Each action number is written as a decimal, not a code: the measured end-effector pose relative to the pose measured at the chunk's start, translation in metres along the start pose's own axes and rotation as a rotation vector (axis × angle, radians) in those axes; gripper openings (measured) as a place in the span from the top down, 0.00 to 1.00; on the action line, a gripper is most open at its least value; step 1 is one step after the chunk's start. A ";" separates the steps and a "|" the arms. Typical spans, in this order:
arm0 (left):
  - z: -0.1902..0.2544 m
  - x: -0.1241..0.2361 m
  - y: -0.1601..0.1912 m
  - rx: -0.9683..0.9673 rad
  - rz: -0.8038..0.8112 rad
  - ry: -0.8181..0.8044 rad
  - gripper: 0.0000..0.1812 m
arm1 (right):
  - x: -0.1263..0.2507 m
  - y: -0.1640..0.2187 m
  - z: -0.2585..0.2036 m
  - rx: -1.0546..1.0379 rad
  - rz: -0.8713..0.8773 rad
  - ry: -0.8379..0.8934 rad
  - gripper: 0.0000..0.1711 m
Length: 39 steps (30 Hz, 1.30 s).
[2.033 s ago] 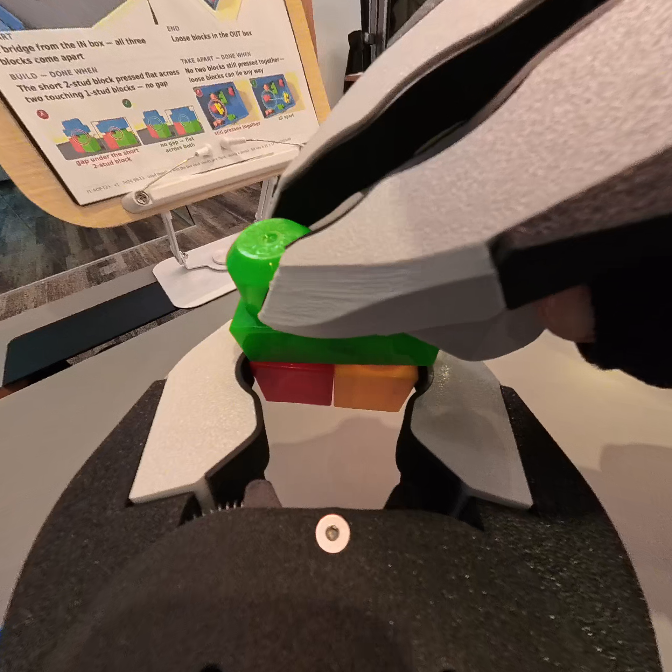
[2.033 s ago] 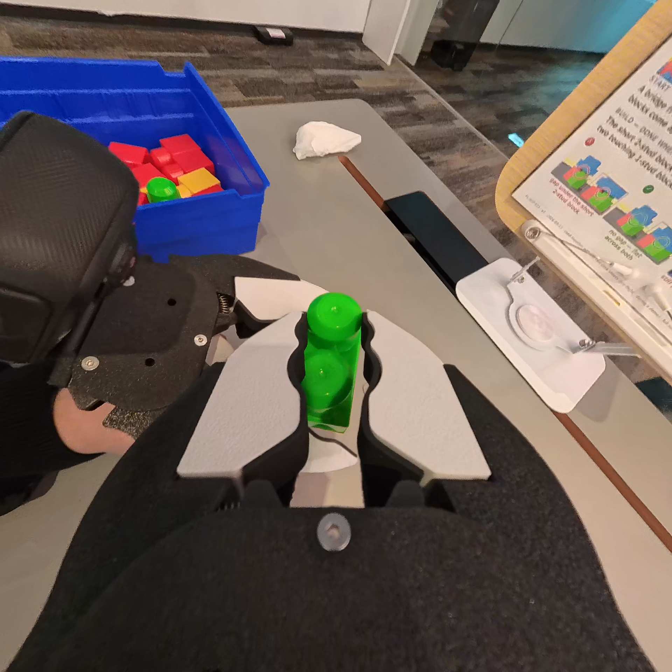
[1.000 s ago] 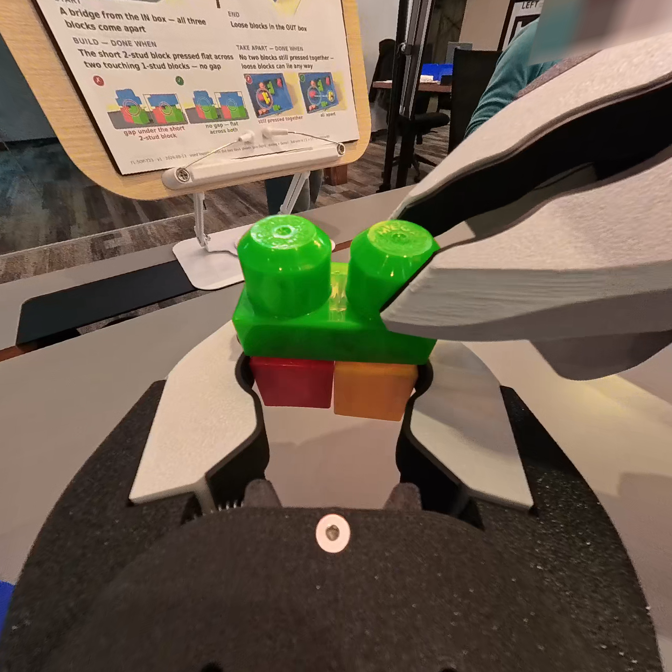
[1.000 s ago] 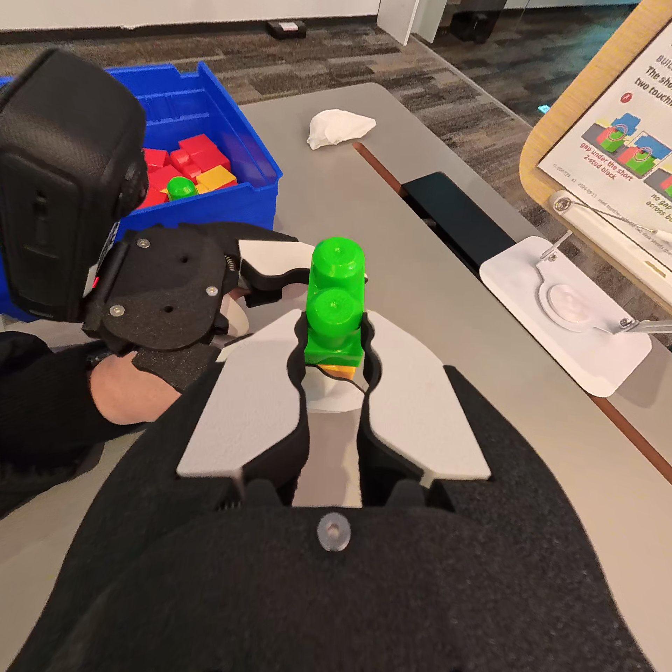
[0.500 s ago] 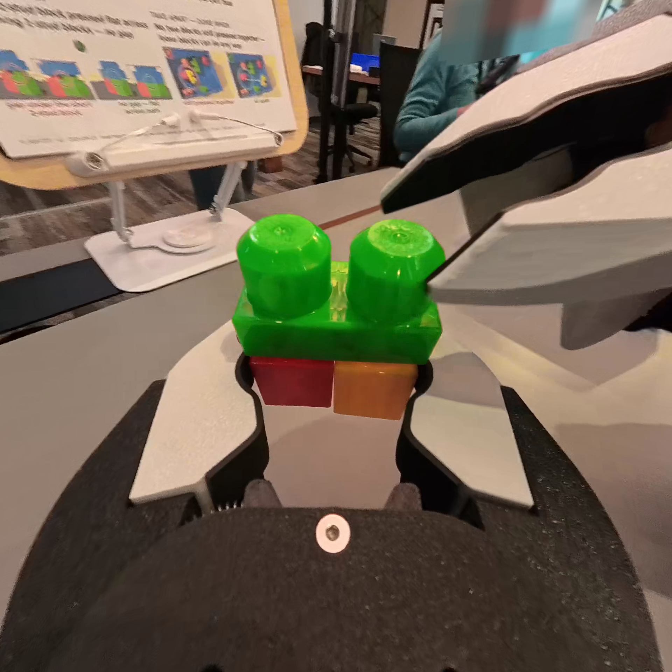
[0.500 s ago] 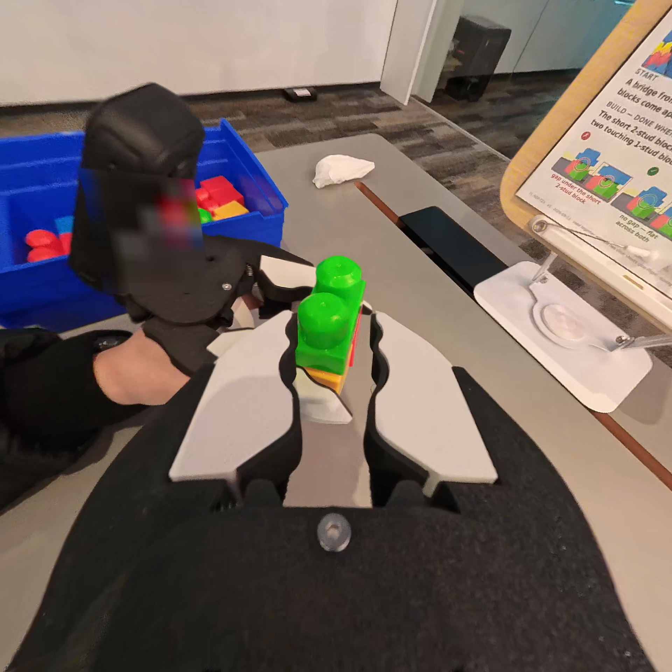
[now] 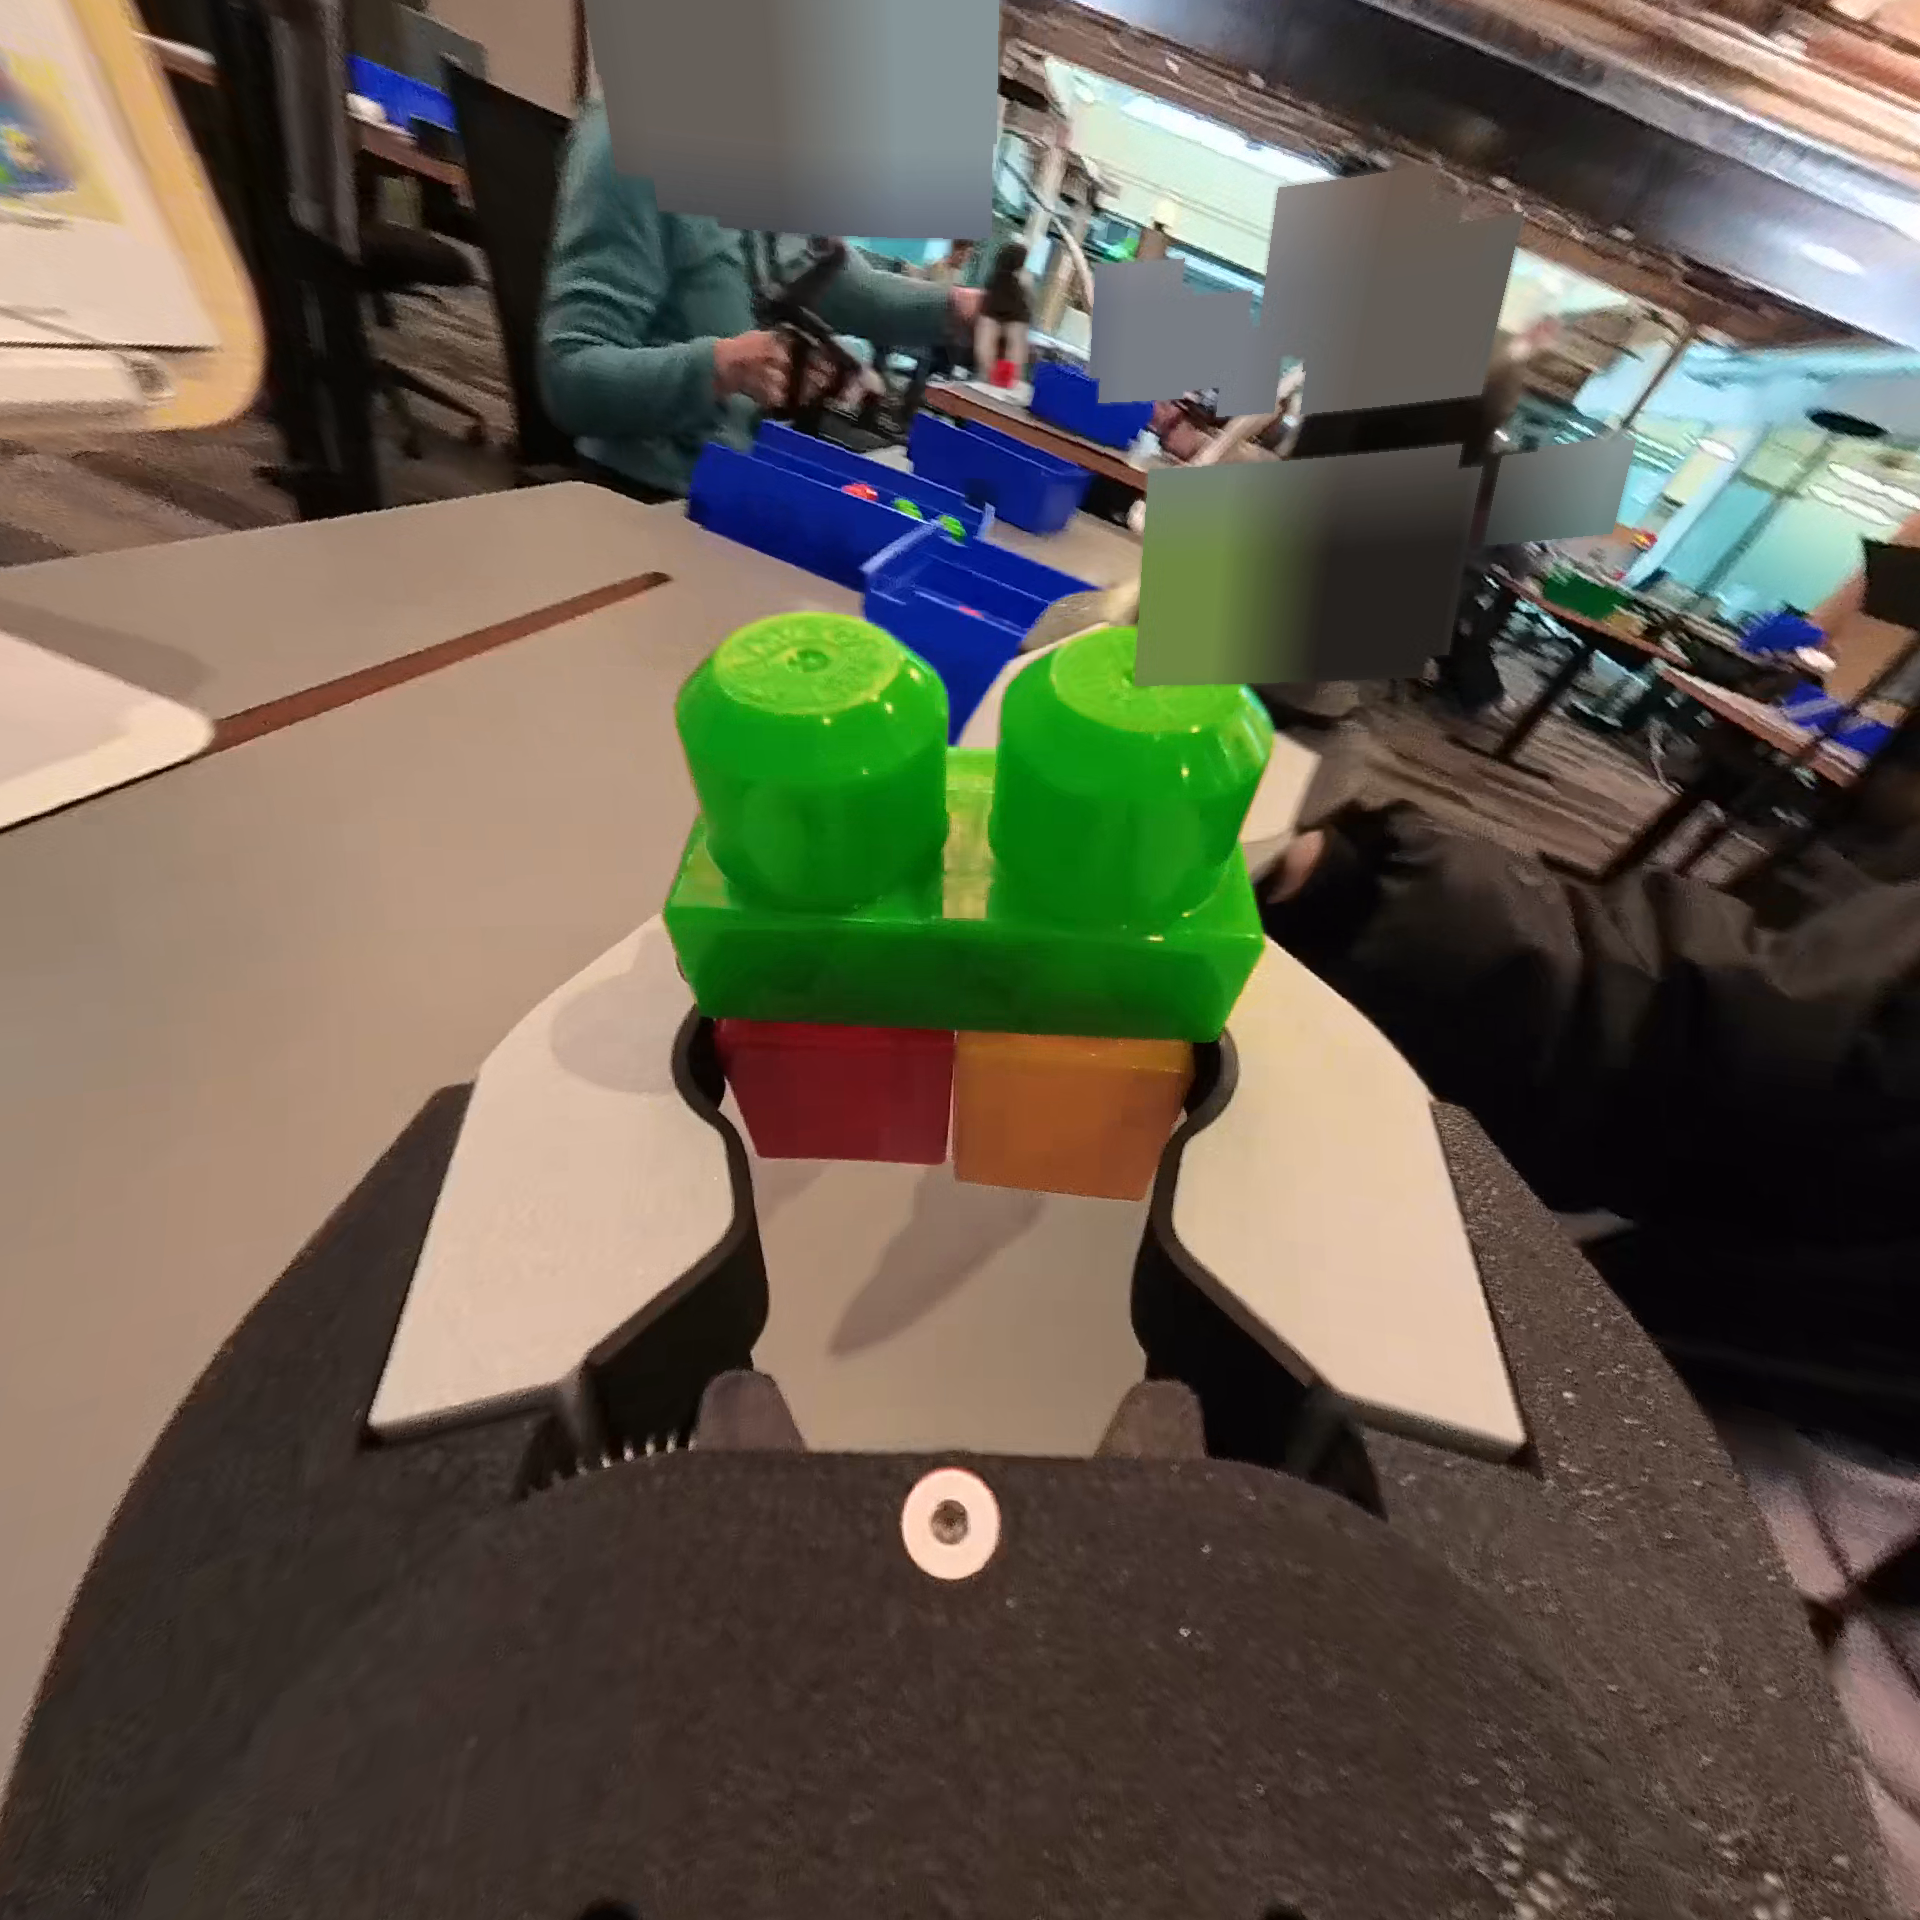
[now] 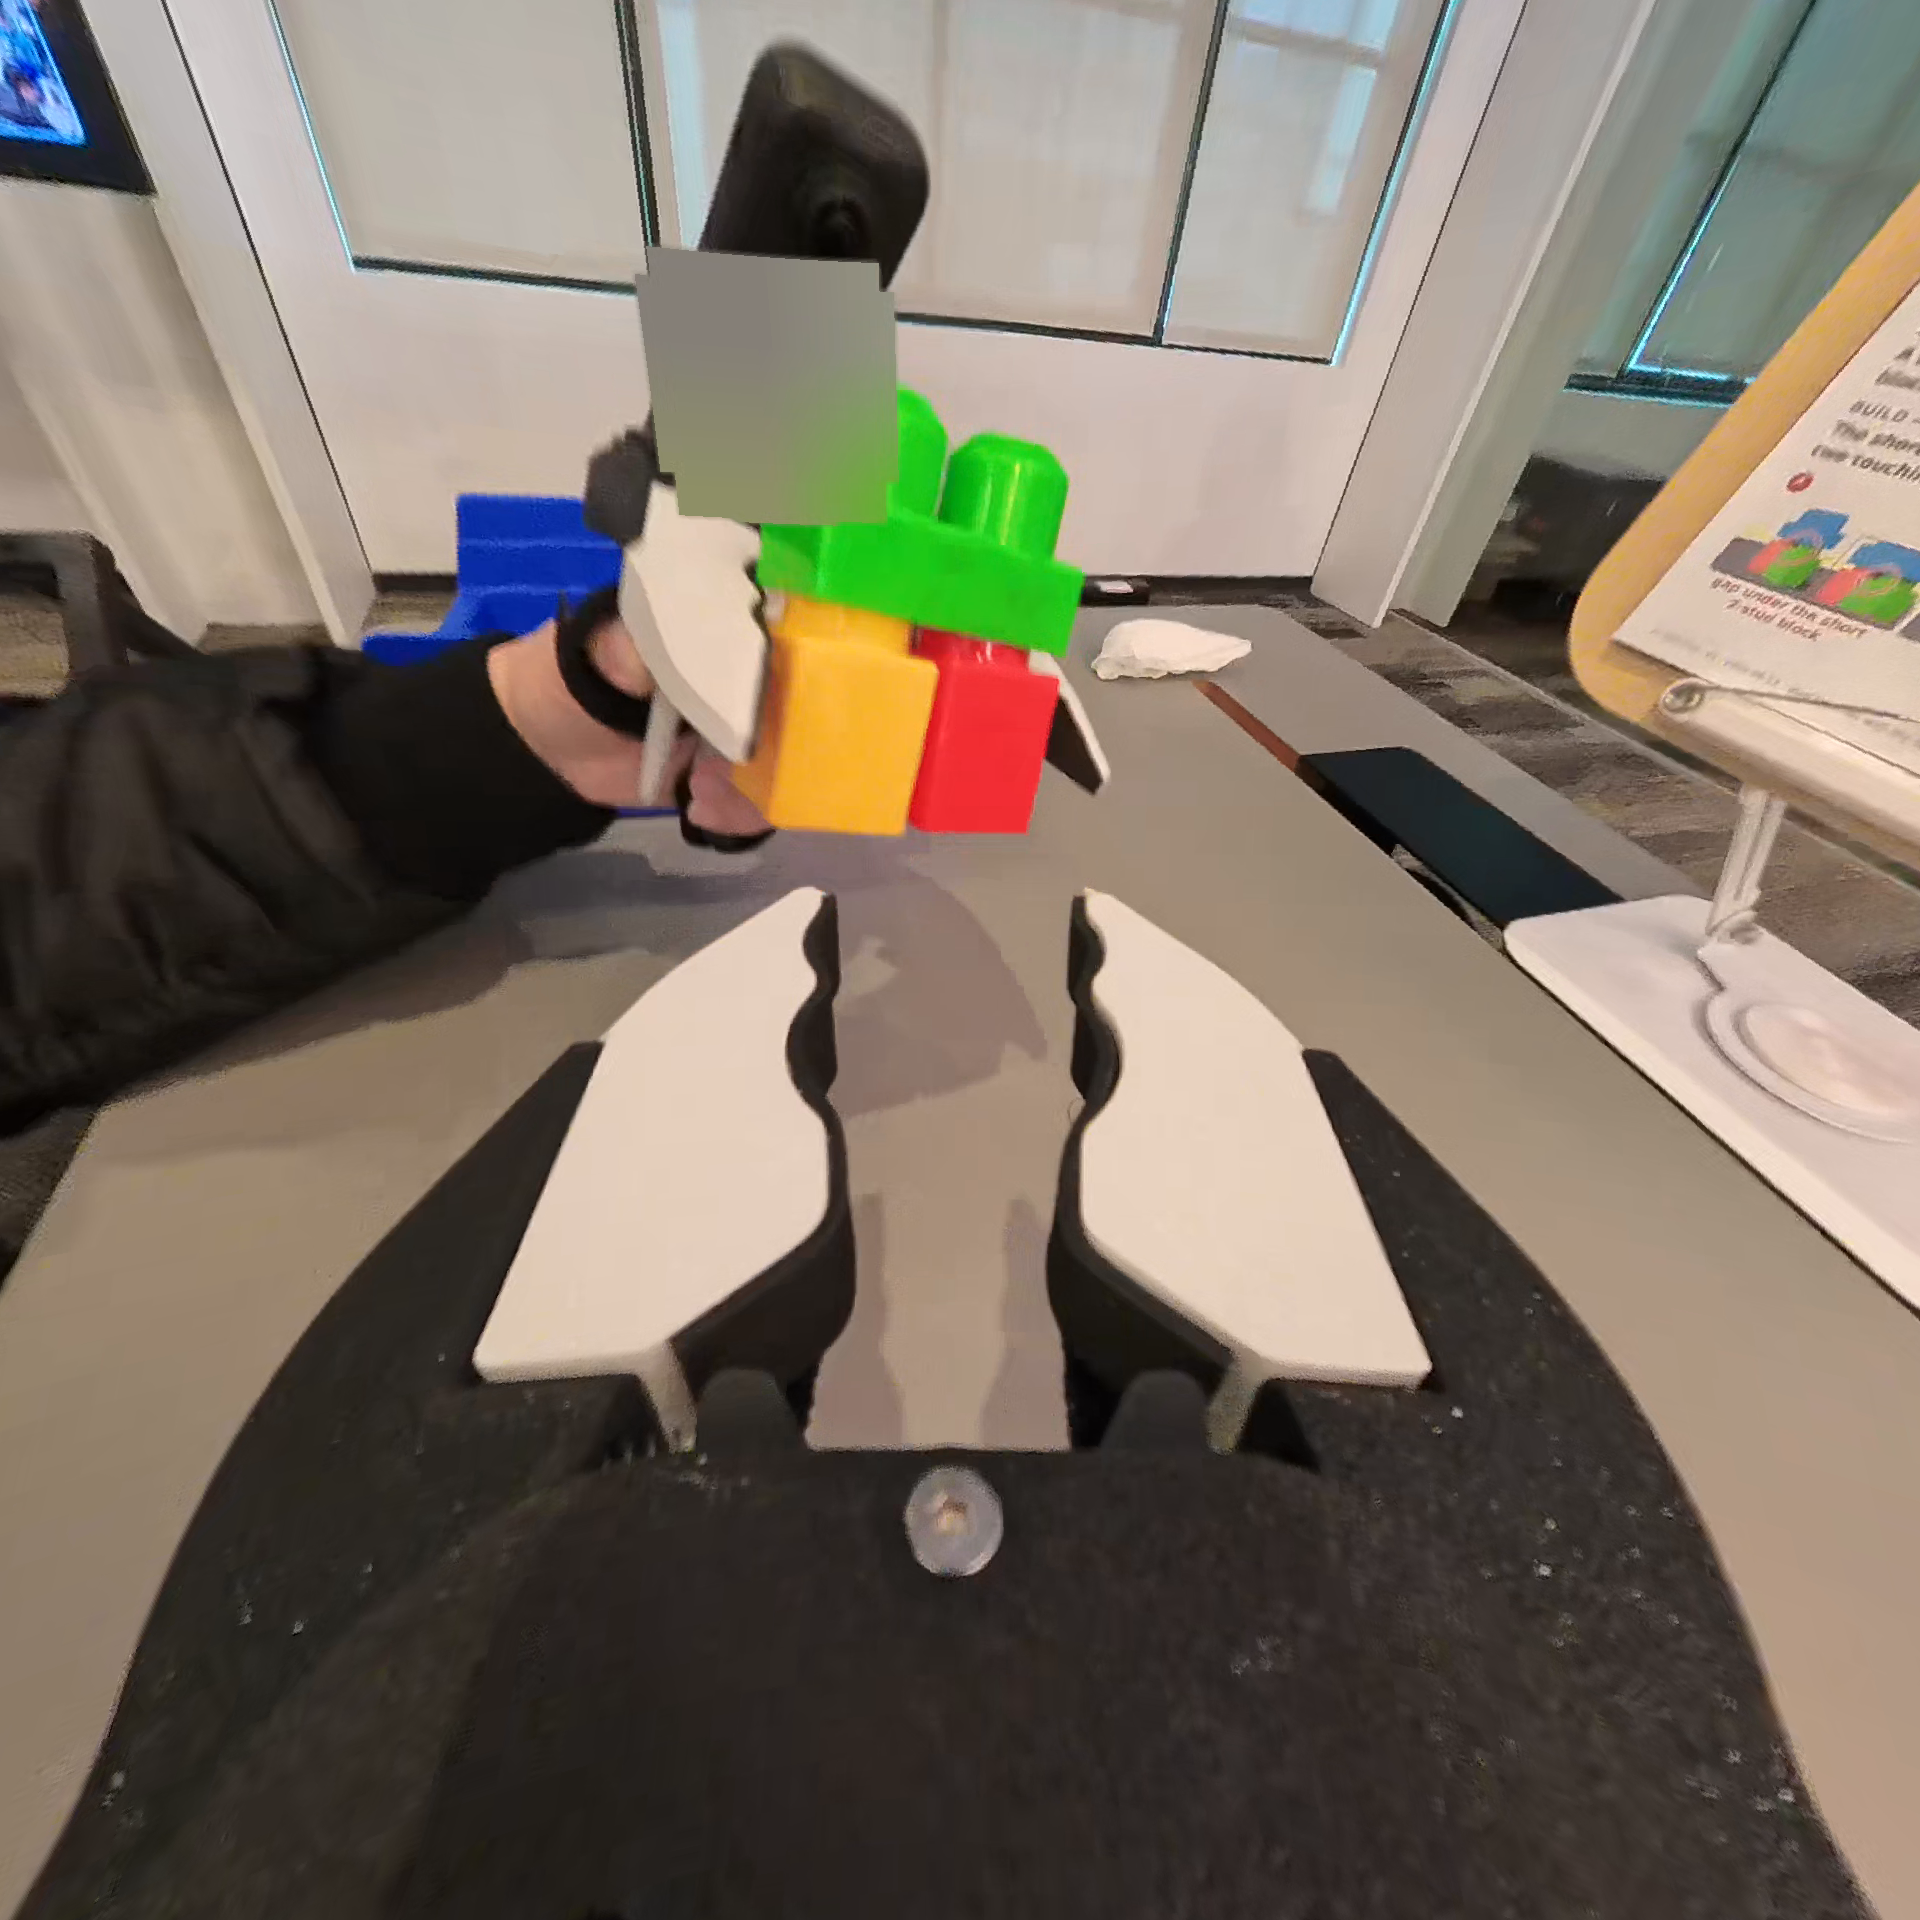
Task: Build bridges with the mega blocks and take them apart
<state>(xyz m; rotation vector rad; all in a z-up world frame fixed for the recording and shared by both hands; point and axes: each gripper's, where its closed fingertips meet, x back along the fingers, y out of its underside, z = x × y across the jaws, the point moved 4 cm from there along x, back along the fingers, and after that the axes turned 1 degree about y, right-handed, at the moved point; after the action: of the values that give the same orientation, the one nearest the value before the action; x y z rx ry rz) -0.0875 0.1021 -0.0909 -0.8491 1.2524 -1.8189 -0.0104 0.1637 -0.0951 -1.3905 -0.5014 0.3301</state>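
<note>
Right tool [image 8: 951, 914] withdrawn, agape, left tool [image 7: 956, 1081] gripping bridge [image 7: 961, 935] above grey table [image 8: 1299, 831]

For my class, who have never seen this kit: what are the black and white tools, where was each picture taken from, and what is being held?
These are hand-held tools, not a robot: a person grips one in each hand, and each carries a camera looking along its two white fingers.

In the left wrist view, the left gripper is shut on a small bridge: a green block pressed across a red block and an orange block.

The right wrist view shows the right gripper open and holding nothing, facing that same bridge, which is lifted above the grey table. Also there: a blue bin, a white cloth and an instruction board on a stand.
</note>
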 end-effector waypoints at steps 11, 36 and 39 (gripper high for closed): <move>0.043 -0.002 -0.048 0.044 0.000 0.409 0.51 | 0.017 0.017 -0.001 -0.147 0.149 -0.091 0.76; 0.020 -0.004 -0.012 -0.264 0.028 -0.073 0.51 | -0.004 -0.019 0.009 -0.848 0.142 -0.290 0.65; 0.011 -0.005 -0.008 -0.300 -0.016 -0.183 0.51 | -0.006 -0.016 0.008 -0.863 0.089 -0.270 0.62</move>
<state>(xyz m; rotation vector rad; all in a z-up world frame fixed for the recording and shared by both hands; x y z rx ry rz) -0.0772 0.1034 -0.0808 -1.1650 1.4207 -1.5464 -0.0209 0.1650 -0.0793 -2.2224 -0.8647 0.3959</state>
